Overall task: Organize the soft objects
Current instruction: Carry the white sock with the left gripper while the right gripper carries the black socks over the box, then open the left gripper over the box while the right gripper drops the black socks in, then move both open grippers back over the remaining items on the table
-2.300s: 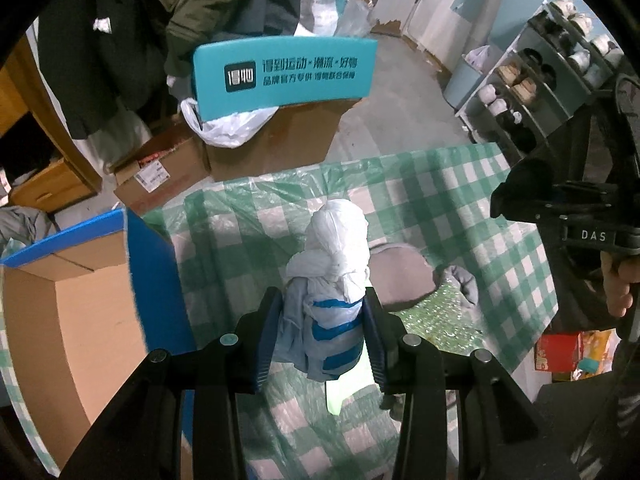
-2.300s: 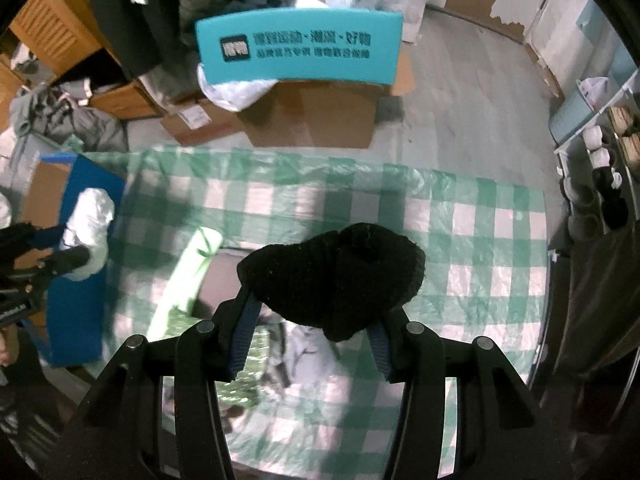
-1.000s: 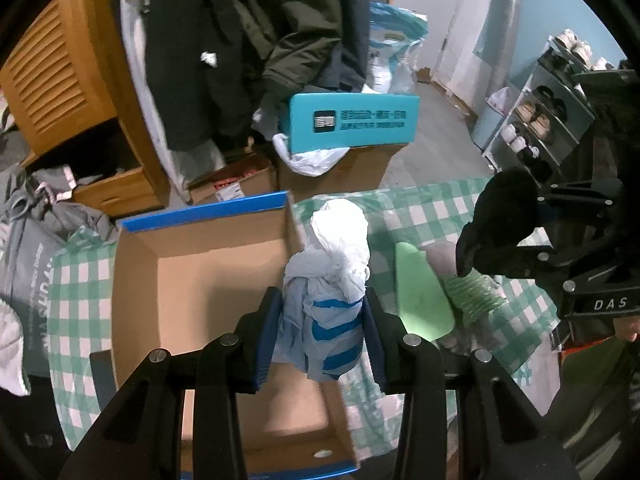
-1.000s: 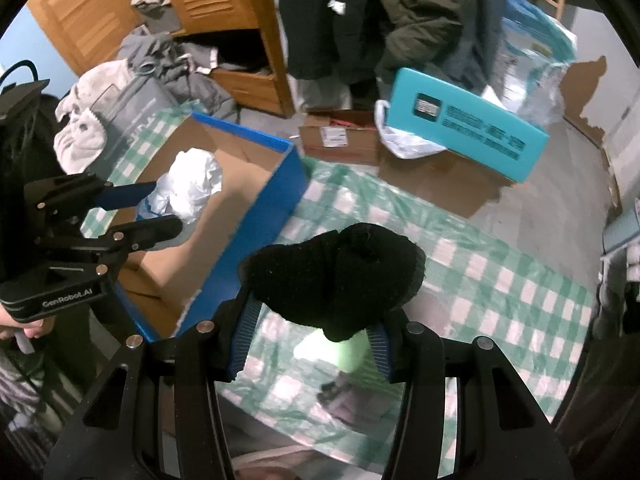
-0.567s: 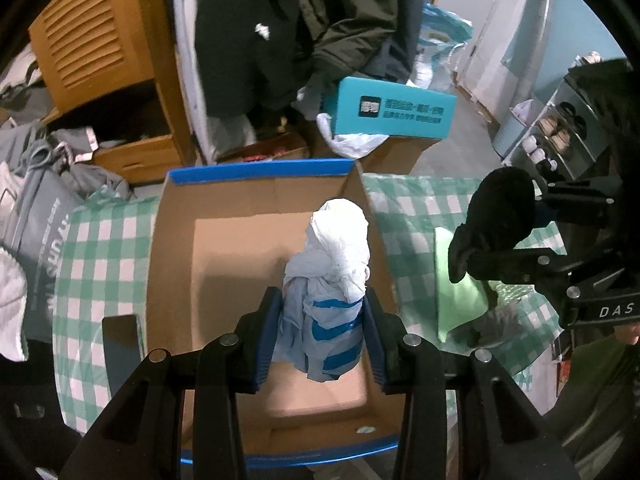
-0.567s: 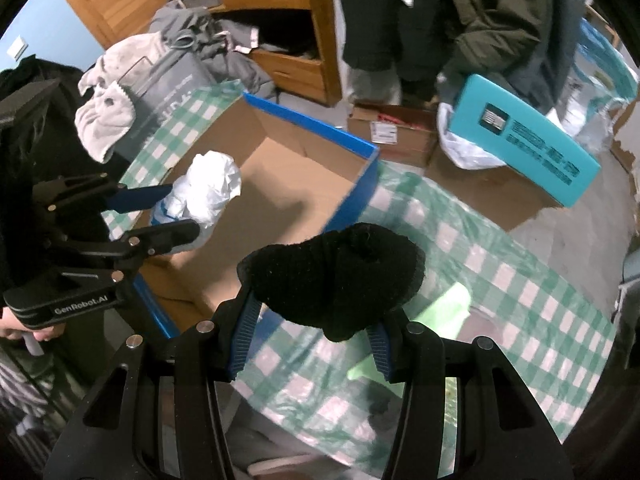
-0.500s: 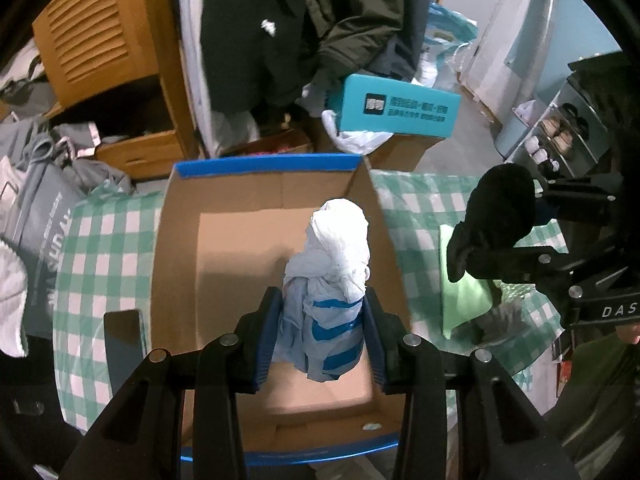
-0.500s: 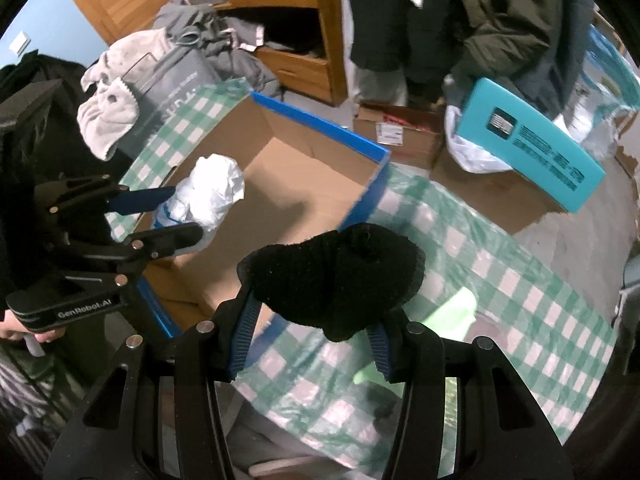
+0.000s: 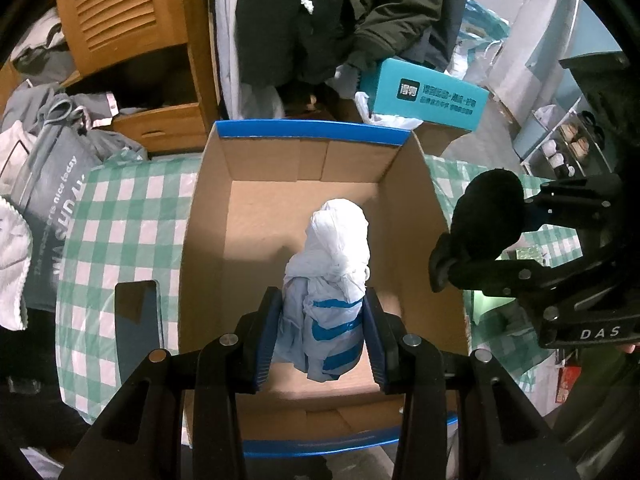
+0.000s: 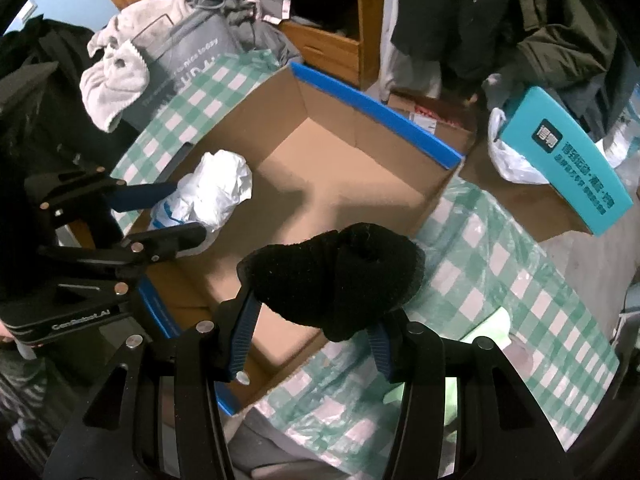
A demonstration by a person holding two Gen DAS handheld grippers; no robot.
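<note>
My left gripper (image 9: 322, 312) is shut on a white and blue bundled cloth (image 9: 332, 256) and holds it above the open cardboard box (image 9: 208, 240) with blue edges. The bundle also shows in the right wrist view (image 10: 208, 196). My right gripper (image 10: 312, 320) is shut on a black knit sock (image 10: 340, 272) and hovers at the box's right rim (image 10: 432, 204). The sock and right gripper show at the right of the left wrist view (image 9: 480, 224). The box's floor looks bare.
The box stands on a green-and-white checked cloth (image 9: 120, 220). A dark phone-like slab (image 9: 138, 320) lies left of the box. A teal box (image 9: 428, 98), a grey bag (image 9: 44, 184), a wooden cabinet (image 9: 120, 32) and hanging coats (image 9: 320, 12) lie behind. A light green item (image 10: 484, 328) lies on the cloth.
Both grippers have moved left over the box, still holding their items. The box now lies centred under the left gripper, and the right gripper has come closer to its rim.
</note>
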